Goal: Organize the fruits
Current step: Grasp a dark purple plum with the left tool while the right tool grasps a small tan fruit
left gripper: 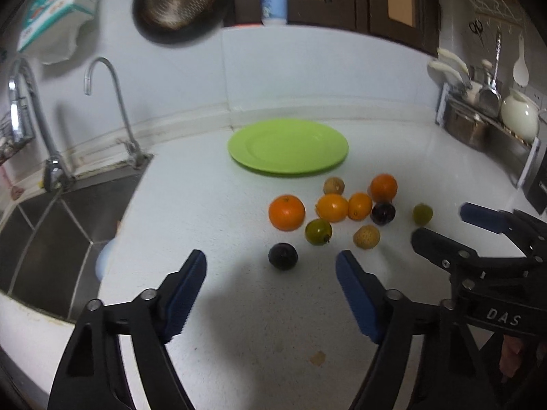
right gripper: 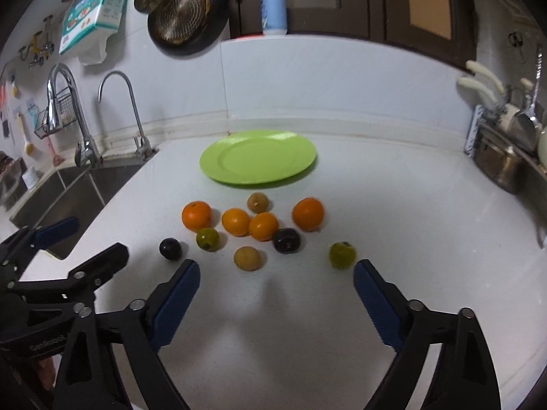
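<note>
A green plate [left gripper: 289, 146] [right gripper: 258, 156] lies bare at the back of the white counter. In front of it lie several fruits: oranges [left gripper: 286, 212] [right gripper: 307, 214], dark plums [left gripper: 282, 255] [right gripper: 286, 240], green fruits [left gripper: 318, 232] [right gripper: 342, 255] and tan longans [left gripper: 366, 236] [right gripper: 248, 258]. My left gripper [left gripper: 271, 261] is open and empty, just short of the near plum. My right gripper [right gripper: 277, 270] is open and empty, just short of a longan. Each gripper shows at the edge of the other's view, the right one [left gripper: 441, 227] and the left one [right gripper: 95, 239].
A steel sink [left gripper: 51, 232] [right gripper: 65, 194] with two taps is at the left. A dish rack [left gripper: 492, 126] [right gripper: 506, 160] with pots and utensils stands at the right. A pan [right gripper: 188, 17], a tissue pack and a soap bottle [right gripper: 273, 7] are at the back wall.
</note>
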Available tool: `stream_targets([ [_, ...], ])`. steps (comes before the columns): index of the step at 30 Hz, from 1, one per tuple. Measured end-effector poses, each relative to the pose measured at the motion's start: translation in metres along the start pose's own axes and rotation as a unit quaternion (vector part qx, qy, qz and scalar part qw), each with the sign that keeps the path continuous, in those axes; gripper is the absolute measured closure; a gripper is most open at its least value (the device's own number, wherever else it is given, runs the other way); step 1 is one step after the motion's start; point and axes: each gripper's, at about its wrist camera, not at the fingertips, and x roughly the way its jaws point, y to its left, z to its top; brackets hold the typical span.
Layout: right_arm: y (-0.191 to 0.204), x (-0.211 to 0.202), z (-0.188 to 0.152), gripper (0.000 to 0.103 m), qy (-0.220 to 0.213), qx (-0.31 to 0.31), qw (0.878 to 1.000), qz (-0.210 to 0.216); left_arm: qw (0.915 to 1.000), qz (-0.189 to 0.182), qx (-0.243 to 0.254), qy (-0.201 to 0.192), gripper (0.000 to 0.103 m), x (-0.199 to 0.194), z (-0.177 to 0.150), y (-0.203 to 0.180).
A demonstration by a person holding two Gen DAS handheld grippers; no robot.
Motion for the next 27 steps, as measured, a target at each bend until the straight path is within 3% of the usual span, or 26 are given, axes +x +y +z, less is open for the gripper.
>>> stream_targets([
  [10,0.011,0.052,0.005,0.045,0.062,0.011,0.997,0.041,0.9972,-0.045,0.035,0.048,0.052,0.046,0.005,0.001],
  [27,0.020,0.084,0.012,0.073,0.110,0.010,0.992,0.060,0.9923,-0.082,0.044,0.082,0.076,0.077,0.012,0.006],
])
